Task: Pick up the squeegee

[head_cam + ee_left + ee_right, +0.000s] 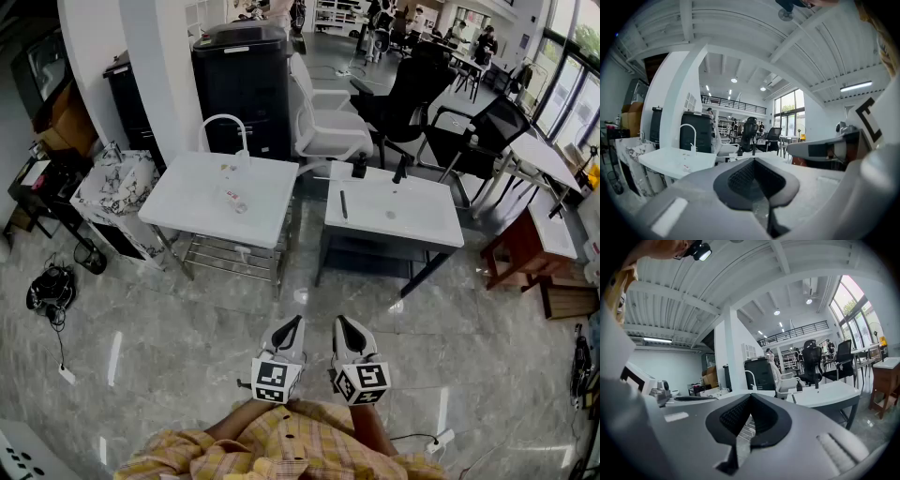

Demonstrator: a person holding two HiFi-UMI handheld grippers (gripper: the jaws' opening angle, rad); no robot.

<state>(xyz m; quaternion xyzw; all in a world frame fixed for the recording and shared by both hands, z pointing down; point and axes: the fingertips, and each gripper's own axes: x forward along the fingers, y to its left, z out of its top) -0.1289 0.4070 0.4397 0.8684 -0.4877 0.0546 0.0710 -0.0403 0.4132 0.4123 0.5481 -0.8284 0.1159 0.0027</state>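
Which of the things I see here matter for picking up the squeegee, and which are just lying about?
For the job: dark slim squeegee, apparently, on the right table; left tool and right tool, both shut, empty.

Just lying about: faucet on the left table, dark bottle, office chairs, black cabinet.

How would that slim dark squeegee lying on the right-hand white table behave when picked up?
The slim dark squeegee looks thin, so probably light. It lies straight and flat on the white table, so likely stiff and unlikely to roll. On that smooth top it may slide if nudged; its blade is too small to judge.
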